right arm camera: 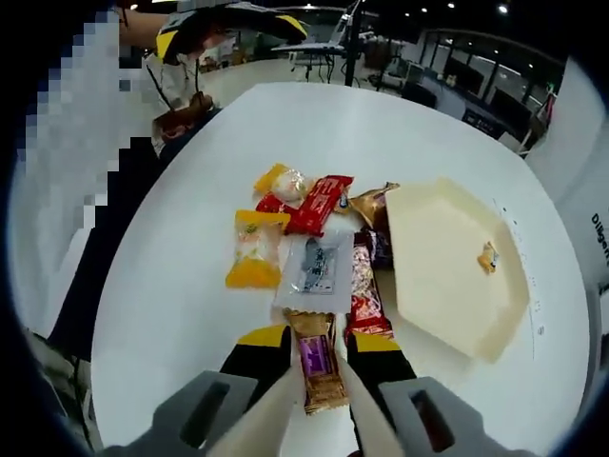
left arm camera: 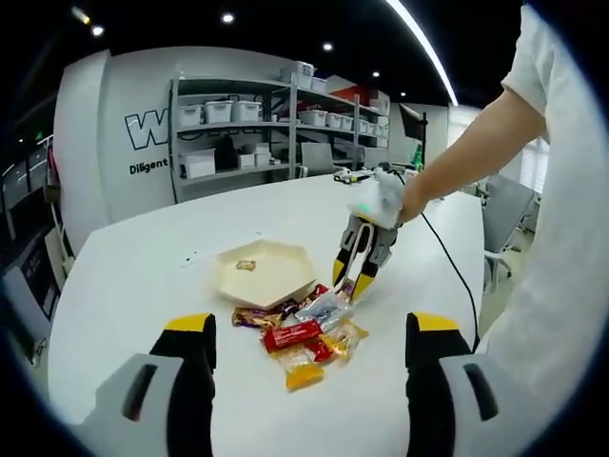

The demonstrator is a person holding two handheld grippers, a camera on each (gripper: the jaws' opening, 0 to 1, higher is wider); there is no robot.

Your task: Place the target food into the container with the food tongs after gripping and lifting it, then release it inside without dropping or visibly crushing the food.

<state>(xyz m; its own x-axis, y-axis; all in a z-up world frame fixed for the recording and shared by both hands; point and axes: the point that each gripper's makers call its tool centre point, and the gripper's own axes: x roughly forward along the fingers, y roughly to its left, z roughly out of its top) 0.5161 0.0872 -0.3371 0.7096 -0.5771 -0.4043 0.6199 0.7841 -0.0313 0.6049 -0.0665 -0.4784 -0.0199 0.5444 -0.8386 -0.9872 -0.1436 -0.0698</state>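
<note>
Tongs (right arm camera: 319,419) in your right hand-held gripper (right arm camera: 319,357) pinched a purple-and-gold snack packet (right arm camera: 319,367) just beside the wrapped-snack pile (right arm camera: 304,233) on the white tabletop (right arm camera: 190,314). One small snack (right arm camera: 488,257) lay in the cream hexagonal tray (right arm camera: 438,286). Your left hand-held gripper (left arm camera: 309,347) stood spread, holding nothing.

A brown-and-purple wrapped snack bar (right arm camera: 320,367) lies lengthwise between the cream tongs' two arms (right arm camera: 285,400), its crimped top end just touching the clear-wrapped packet ahead of it, though whether the tong arms are pressing on it can't be made out. The shallow cream hexagonal tray (right arm camera: 447,276) sits flat on the white table just beside the heap of wrapped snacks (left arm camera: 304,333), and one small orange-brown piece of food (right arm camera: 488,257) already lies inside it, near its far rim.
</note>
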